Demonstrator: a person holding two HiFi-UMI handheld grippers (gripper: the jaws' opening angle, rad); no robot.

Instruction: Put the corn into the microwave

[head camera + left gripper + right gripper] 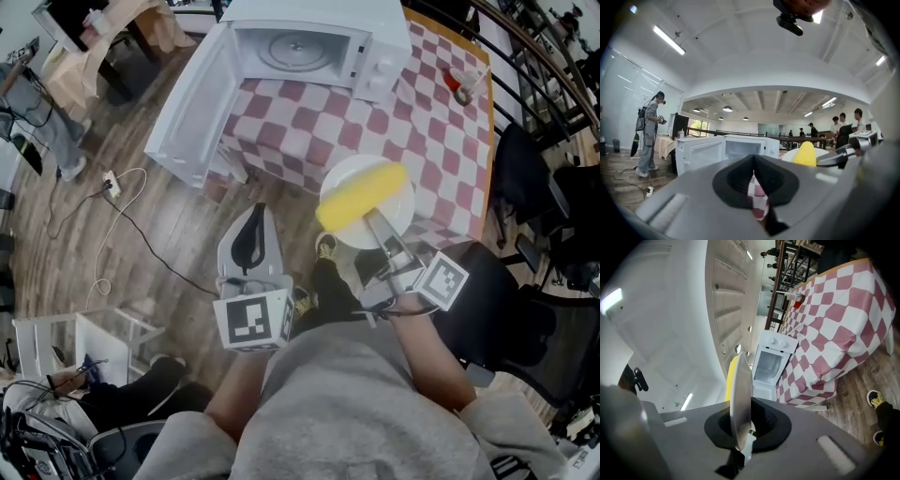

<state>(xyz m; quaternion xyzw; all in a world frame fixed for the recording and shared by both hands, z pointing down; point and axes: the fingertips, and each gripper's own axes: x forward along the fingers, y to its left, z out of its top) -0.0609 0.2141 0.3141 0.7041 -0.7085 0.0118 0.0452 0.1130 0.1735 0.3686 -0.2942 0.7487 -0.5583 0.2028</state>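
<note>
The yellow corn point(361, 195) lies on a white plate point(398, 214), held in the air just off the near edge of the checkered table point(309, 131). My right gripper point(375, 220) is shut on the plate's near rim. In the right gripper view the plate point(739, 399) stands edge-on between the jaws, with the corn point(732, 378) behind it. The white microwave point(309, 47) sits at the table's far end with its door point(192, 103) swung wide to the left. My left gripper point(251, 225) hangs over the floor, shut and holding nothing. The left gripper view shows the microwave point(740, 147) and corn point(805, 153) ahead.
A red and white item point(459, 84) sits on the table's far right corner. A black chair point(525, 319) stands to my right. A cable point(122, 216) trails over the wooden floor at left, near a white frame point(84, 347). Another person point(649, 136) stands far left.
</note>
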